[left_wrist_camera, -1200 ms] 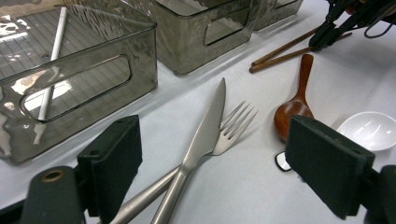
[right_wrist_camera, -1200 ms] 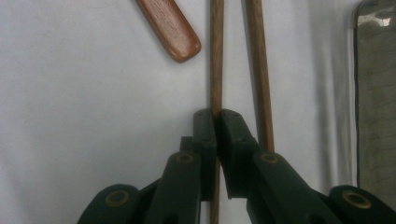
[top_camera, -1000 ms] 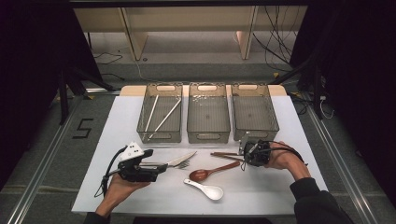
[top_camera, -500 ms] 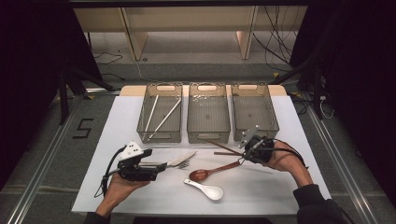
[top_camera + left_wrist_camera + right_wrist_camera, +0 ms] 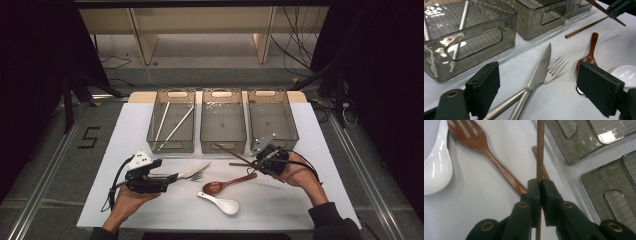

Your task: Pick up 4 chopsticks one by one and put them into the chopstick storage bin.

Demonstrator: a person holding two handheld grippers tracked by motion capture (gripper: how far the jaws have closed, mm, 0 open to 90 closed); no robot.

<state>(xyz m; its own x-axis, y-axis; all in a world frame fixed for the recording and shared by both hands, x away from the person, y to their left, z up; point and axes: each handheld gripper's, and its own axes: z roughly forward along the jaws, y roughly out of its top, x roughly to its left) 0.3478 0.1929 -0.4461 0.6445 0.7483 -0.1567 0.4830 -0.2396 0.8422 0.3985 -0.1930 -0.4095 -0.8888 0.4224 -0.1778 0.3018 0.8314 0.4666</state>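
Observation:
My right gripper (image 5: 257,159) (image 5: 539,183) is shut on a brown chopstick (image 5: 231,152) (image 5: 540,147) and holds it off the table, its far end pointing up-left toward the middle bin. A second brown chopstick (image 5: 241,164) (image 5: 545,172) lies on the white table under it. My left gripper (image 5: 170,178) (image 5: 541,93) rests at the front left with its jaws wide open. The handles of a steel knife (image 5: 539,71) and a fork (image 5: 554,68) run between them, untouched. A wooden spoon (image 5: 223,185) (image 5: 590,53) and a white spoon (image 5: 220,204) (image 5: 435,170) lie in the middle.
Three smoky clear bins stand in a row at the back: the left bin (image 5: 172,144) holds two white chopsticks (image 5: 175,124), beside it are the middle bin (image 5: 223,145) and the right bin (image 5: 274,137). The table's front edge runs just below the white spoon.
My right gripper has risen and moved a little back toward the bins, lifting the brown chopstick clear of the table. The left gripper has stayed put.

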